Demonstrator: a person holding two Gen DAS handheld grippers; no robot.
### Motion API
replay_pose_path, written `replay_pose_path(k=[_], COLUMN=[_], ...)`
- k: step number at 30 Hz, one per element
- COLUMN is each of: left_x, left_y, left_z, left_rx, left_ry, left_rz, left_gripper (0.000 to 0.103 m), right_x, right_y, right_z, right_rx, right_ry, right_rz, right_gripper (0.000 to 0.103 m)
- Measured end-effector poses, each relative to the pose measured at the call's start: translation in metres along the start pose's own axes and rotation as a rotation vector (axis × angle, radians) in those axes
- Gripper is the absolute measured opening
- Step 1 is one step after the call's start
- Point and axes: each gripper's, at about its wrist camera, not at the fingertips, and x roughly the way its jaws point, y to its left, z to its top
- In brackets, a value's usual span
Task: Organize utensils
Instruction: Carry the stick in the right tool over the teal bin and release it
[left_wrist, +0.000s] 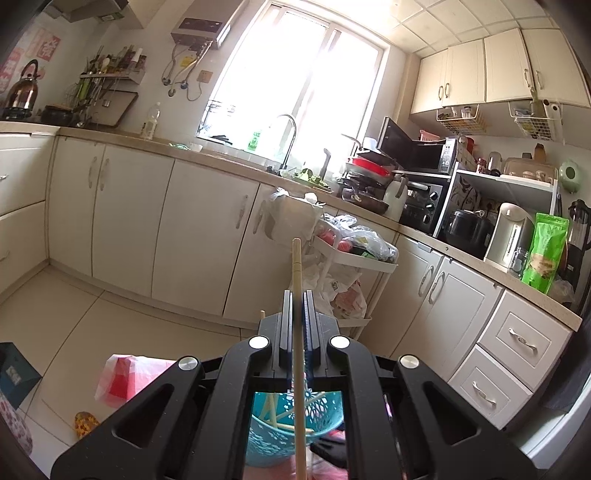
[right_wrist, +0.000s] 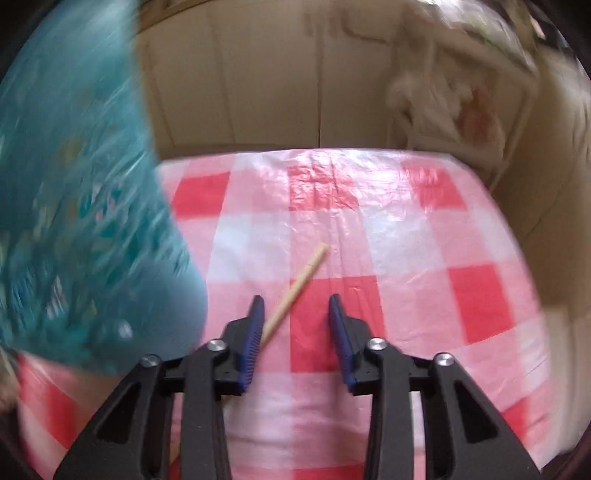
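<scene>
Jaws of the left gripper (left_wrist: 297, 306) clamp a pale wooden chopstick (left_wrist: 297, 280) above the teal perforated plastic basket (left_wrist: 325, 410). The right gripper (right_wrist: 296, 308) gapes wide over another wooden chopstick (right_wrist: 295, 288) lying on the red-and-white checked plastic tablecloth (right_wrist: 406, 240), right of the basket.

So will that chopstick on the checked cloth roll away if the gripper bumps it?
Probably a little. The chopstick looks thin, smooth and light, lying loose on the shiny plastic tablecloth, so a nudge from the open right gripper could slide or spin it. It looks stiff, so it shouldn't bend.
</scene>
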Motion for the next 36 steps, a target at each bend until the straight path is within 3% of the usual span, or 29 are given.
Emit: replay_pose_path(k=[2, 4, 9, 14, 17, 20, 25, 31, 36], left_x=[0.004, 0.009, 0.021, 0.038, 0.057, 0.075, 0.095, 0.113, 0.121], left_y=[0.002, 0.004, 0.005, 0.000, 0.002, 0.006, 0.012, 0.020, 0.020], left_z=[0.002, 0.006, 0.012, 0.014, 0.014, 0.014, 0.014, 0.006, -0.001], left_rx=[-0.008, -0.017, -0.026, -0.012, -0.033, -0.056, -0.074, -0.067, -0.030], left_ry=[-0.005, -0.018, -0.052, -0.100, -0.110, -0.114, -0.120, -0.102, -0.083], left_rz=[0.001, -0.006, -0.022, -0.018, 0.000, 0.017, 0.040, 0.078, 0.102], left_gripper=[0.005, 0.005, 0.005, 0.005, 0.005, 0.005, 0.005, 0.005, 0.005], right_x=[-0.007, -0.015, -0.065, -0.140, -0.177, -0.189, -0.178, -0.139, -0.125], right_y=[0.002, -0.006, -0.051, -0.072, -0.060, -0.034, 0.001, 0.015, 0.021], right_z=[-0.009, -0.015, -0.019, 0.002, 0.030, 0.058, 0.089, 0.103, 0.102], right_rx=[-0.046, -0.019, 0.239, 0.385, 0.411, 0.373, 0.337, 0.320, 0.273], right_ry=[0.001, -0.007, -0.109, -0.341, -0.523, -0.650, -0.730, -0.689, -0.638], right_rz=[-0.026, 0.004, 0.203, 0.370, 0.446, 0.434, 0.335, 0.232, 0.198], right_gripper=[0.007, 0.006, 0.006, 0.006, 0.006, 0.006, 0.006, 0.006, 0.006])
